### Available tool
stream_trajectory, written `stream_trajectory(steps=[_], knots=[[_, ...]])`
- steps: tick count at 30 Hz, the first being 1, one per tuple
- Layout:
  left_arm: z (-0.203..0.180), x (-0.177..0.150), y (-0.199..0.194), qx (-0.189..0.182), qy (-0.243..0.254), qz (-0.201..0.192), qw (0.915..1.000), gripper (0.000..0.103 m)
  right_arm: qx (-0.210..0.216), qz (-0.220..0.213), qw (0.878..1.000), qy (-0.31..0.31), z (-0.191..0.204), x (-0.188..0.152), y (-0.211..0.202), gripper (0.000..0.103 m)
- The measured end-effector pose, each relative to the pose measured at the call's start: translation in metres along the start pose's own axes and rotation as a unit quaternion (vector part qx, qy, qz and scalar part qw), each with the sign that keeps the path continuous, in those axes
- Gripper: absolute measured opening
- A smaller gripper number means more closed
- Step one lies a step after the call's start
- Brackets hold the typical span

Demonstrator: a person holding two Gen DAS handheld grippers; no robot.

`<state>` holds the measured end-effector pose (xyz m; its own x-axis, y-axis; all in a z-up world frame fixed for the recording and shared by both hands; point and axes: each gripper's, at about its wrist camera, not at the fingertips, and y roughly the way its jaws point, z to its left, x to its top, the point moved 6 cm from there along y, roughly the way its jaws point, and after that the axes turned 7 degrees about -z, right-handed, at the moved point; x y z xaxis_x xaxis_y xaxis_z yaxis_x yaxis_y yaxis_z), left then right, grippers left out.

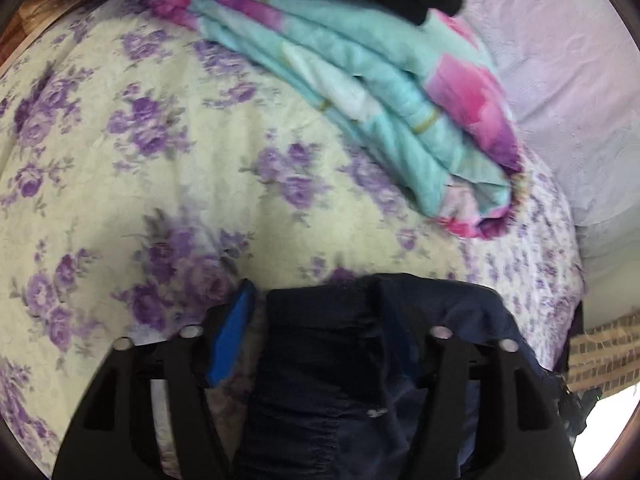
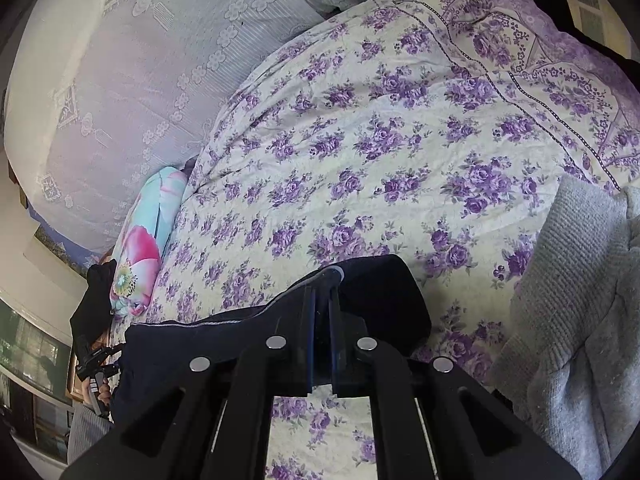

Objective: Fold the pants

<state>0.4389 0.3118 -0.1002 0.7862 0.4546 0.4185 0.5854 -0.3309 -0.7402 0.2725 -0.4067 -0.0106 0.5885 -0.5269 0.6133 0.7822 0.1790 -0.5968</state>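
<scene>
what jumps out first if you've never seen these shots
The cream bedspread with purple roses fills both views. On it, dark navy pants hang stretched between the right gripper, jaws shut on the cloth, and the left gripper. A folded turquoise-and-pink quilt lies at its far edge.

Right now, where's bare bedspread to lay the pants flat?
Widest free patch: the floral bedspread ahead of the dark pants, between the folded turquoise quilt and the grey knit. Crowded at both those edges; the white lace cover beyond the quilt is also bare.
</scene>
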Motion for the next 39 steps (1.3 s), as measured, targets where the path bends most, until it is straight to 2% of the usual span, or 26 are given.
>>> stream_trajectory(steps=[5, 9, 13, 16, 20, 24, 27, 31, 39], knots=[[-0.011, -0.002, -0.024, -0.023, 0.005, -0.044, 0.9988, 0.043, -0.006, -0.003, 1.000, 0.010, -0.002, -0.002, 0.001, 0.006], [-0.020, 0.004, -0.065, -0.075, -0.013, -0.072, 0.9946, 0.043, -0.003, -0.016, 1.000, 0.018, 0.003, 0.001, -0.007, 0.006], [-0.037, -0.003, -0.106, -0.108, 0.010, -0.091, 0.9899, 0.043, 0.007, -0.034, 0.999, 0.019, 0.012, -0.002, -0.030, 0.006], [-0.040, -0.021, -0.138, -0.130, 0.030, -0.097, 0.9863, 0.043, 0.012, -0.052, 0.999, 0.014, 0.014, -0.009, -0.059, 0.002], [-0.030, -0.058, -0.163, -0.154, 0.028, -0.094, 0.9832, 0.043, 0.011, -0.073, 0.997, 0.033, -0.009, -0.028, -0.103, 0.001], [-0.008, -0.102, -0.177, -0.163, 0.015, -0.089, 0.9826, 0.043, 0.014, -0.048, 0.998, 0.038, -0.033, -0.063, -0.121, 0.001], [0.004, -0.128, -0.180, -0.161, 0.002, -0.083, 0.9834, 0.043, 0.026, -0.033, 0.998, 0.044, -0.035, -0.076, -0.115, 0.003], [0.011, -0.149, -0.185, -0.159, -0.003, -0.086, 0.9835, 0.043, 0.033, -0.016, 0.998, 0.047, -0.027, -0.073, -0.092, 0.005], [0.015, -0.148, -0.182, -0.148, -0.013, -0.082, 0.9855, 0.043, 0.018, 0.020, 0.998, 0.056, -0.026, -0.070, -0.036, 0.006]])
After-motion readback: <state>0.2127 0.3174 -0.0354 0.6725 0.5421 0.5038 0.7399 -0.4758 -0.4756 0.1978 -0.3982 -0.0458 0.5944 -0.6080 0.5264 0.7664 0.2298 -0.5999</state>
